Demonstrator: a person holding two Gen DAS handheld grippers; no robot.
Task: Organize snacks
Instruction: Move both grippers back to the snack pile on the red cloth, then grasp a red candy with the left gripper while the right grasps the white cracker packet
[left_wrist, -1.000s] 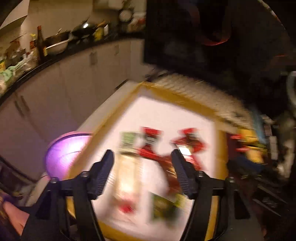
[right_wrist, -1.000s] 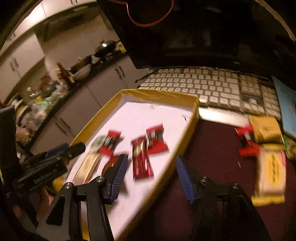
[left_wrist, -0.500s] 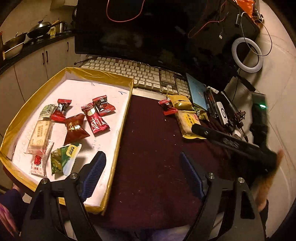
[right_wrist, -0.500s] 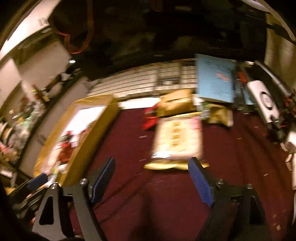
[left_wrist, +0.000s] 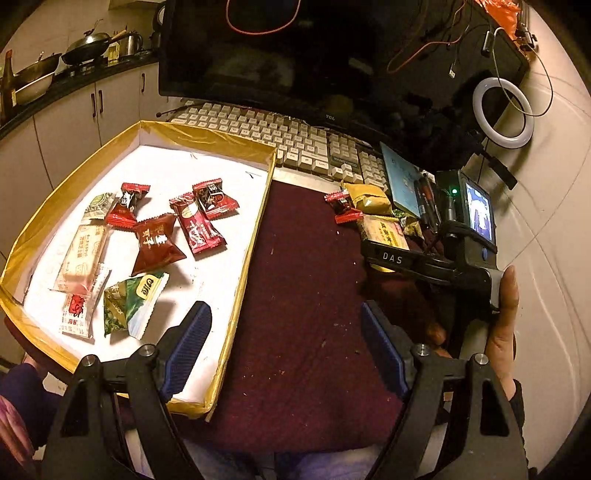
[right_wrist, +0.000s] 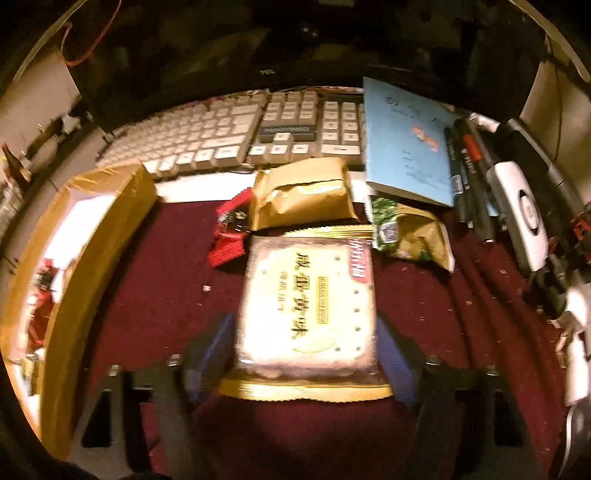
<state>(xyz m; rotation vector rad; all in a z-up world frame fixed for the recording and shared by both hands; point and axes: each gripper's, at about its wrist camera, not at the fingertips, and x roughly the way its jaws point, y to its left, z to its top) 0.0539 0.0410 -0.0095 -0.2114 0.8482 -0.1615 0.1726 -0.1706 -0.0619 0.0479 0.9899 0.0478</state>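
Observation:
A gold-rimmed white tray (left_wrist: 207, 136) holds several wrapped snacks: red candies (left_wrist: 195, 229), a dark-red packet (left_wrist: 155, 243), a green packet (left_wrist: 129, 299) and a pale biscuit pack (left_wrist: 81, 254). My left gripper (left_wrist: 284, 314) is open, straddling the tray's right wall and the maroon cloth (left_wrist: 303, 280), with no snack between its fingers. On the cloth lies a yellow cracker pack (right_wrist: 306, 295) between the closing jaws of my right gripper (right_wrist: 303, 332); the pads stand at its sides. Behind it lie a gold pack (right_wrist: 303, 192), a red candy (right_wrist: 229, 236) and a green-gold packet (right_wrist: 410, 236).
A white keyboard (left_wrist: 266, 129) and a dark monitor (left_wrist: 295, 55) stand behind the tray. A blue notebook (right_wrist: 406, 140), pens (right_wrist: 469, 166) and a white device (right_wrist: 524, 214) crowd the right side. A hand (left_wrist: 502, 317) holds the right gripper's handle. A ring light (left_wrist: 504, 109) hangs at the right.
The left view swung right from the tray to the cloth, then held still. My right gripper left the tray's edge, moved right and down over the cracker pack, its jaws wider.

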